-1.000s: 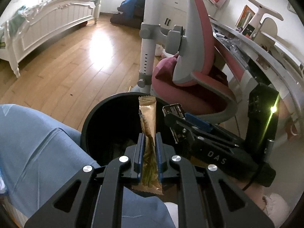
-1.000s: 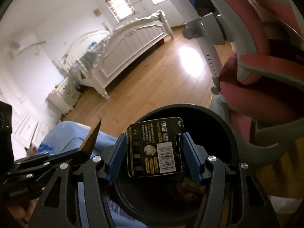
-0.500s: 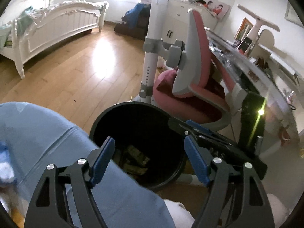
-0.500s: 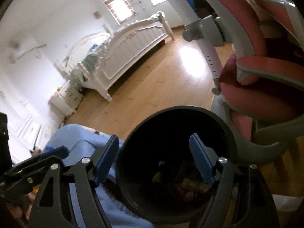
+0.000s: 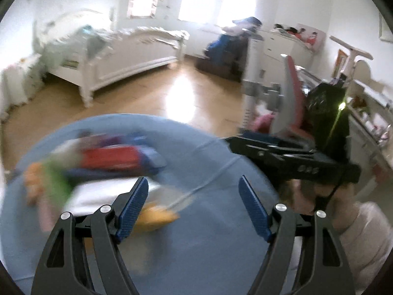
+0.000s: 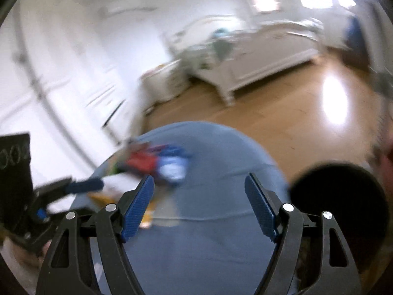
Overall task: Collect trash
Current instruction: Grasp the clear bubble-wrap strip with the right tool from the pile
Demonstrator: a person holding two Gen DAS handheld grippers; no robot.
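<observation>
Both views are blurred by motion. My left gripper (image 5: 194,184) is open with nothing between its blue pads, above a round table with a blue cloth (image 5: 208,245). Several pieces of trash lie on the cloth: a red packet (image 5: 110,157), a green wrapper (image 5: 55,184) and a yellow wrapper (image 5: 157,216). My right gripper (image 6: 199,182) is also open and holds nothing, over the same blue cloth (image 6: 208,196), with the red packet (image 6: 141,161) and a blue-white wrapper (image 6: 172,169) just beyond its left pad. The black bin (image 6: 339,201) stands to the right.
A white bed (image 5: 127,56) stands across the wooden floor (image 5: 152,103). A pink and grey chair (image 5: 289,103) and a desk (image 5: 368,113) are at the right. The right gripper (image 5: 294,157) shows in the left wrist view, the left gripper (image 6: 61,191) in the right wrist view.
Both grippers opened over the bin and dropped the gold wrapper and the battery card into it. Both then swung left and up from the bin to the blue table.
</observation>
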